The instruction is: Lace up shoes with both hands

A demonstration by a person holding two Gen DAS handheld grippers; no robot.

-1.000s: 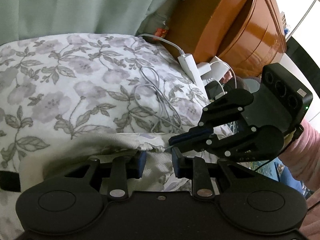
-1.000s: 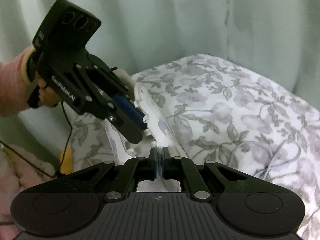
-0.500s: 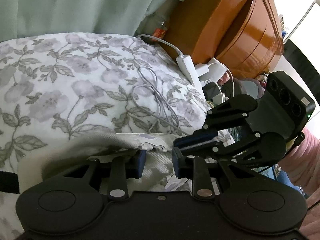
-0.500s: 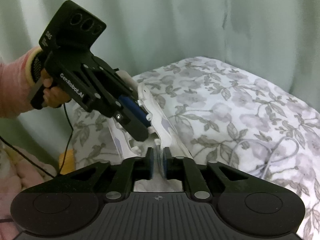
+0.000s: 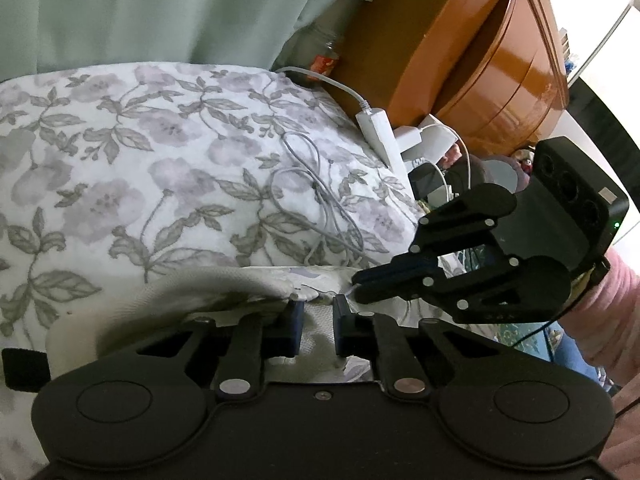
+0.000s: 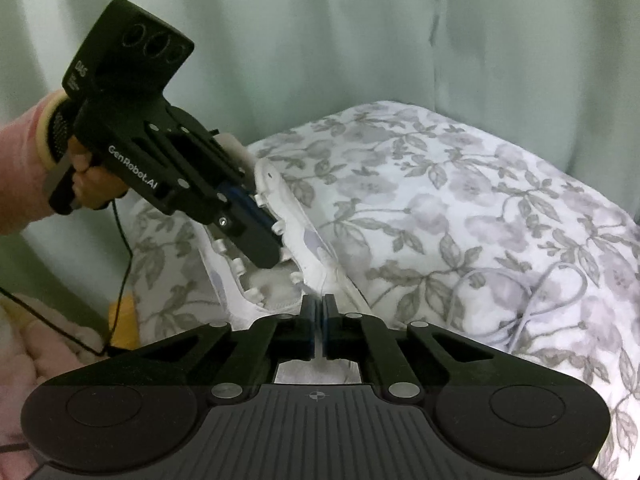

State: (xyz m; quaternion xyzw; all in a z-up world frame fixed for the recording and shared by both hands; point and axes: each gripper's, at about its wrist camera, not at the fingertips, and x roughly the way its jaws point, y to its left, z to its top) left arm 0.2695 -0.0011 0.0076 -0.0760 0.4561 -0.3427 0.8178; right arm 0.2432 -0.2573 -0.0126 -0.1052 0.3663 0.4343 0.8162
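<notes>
A white shoe (image 6: 276,280) lies on the floral bedcover, its lace loops facing me; in the left wrist view it is the pale upper (image 5: 224,292) just ahead of the fingers. My left gripper (image 5: 318,320) is open, its fingers over the shoe's tongue; it also shows in the right wrist view (image 6: 264,248) pressed into the shoe's opening. My right gripper (image 6: 319,320) is shut on a thin white lace at the shoe's edge; it also shows in the left wrist view (image 5: 360,286) with the lace end at its tips.
The floral bedcover (image 6: 460,200) fills the right. A coiled white cable (image 5: 316,200) and chargers (image 5: 376,128) lie on it. A wooden cabinet (image 5: 460,60) stands behind, and a green curtain (image 6: 320,60) hangs at the back.
My right gripper opened slightly half a second ago and is shut again on the lace. The left gripper has shifted a little along the shoe.
</notes>
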